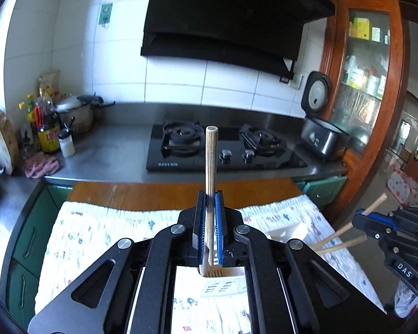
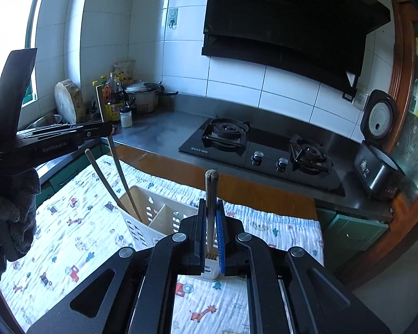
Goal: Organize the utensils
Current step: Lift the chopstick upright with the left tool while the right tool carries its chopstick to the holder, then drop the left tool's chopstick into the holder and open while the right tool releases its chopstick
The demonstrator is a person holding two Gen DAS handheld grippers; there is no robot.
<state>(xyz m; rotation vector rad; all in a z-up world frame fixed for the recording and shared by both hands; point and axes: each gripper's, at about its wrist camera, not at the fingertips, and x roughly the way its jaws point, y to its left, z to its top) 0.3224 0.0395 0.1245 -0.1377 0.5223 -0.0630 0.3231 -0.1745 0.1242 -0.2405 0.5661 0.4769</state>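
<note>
My left gripper (image 1: 210,197) is shut on a wooden chopstick (image 1: 211,161) that stands upright, its lower end in the white slotted utensil holder (image 1: 223,285) below. My right gripper (image 2: 210,204) is shut on another wooden chopstick (image 2: 210,192), also upright over the white holder (image 2: 142,228). In the right wrist view the left gripper (image 2: 103,132) holds its chopstick (image 2: 122,175) down into the holder's left compartment, beside a second chopstick (image 2: 103,178). In the left wrist view the right gripper (image 1: 359,217) shows at the right with chopsticks (image 1: 340,239).
The holder stands on a patterned cloth (image 2: 69,239) over a wooden table (image 1: 158,194). Behind is a steel counter (image 1: 111,156) with a gas hob (image 1: 223,147), a rice cooker (image 1: 323,136), bottles (image 1: 48,128) and a pot (image 1: 75,114). A wooden cabinet (image 1: 370,83) stands at the right.
</note>
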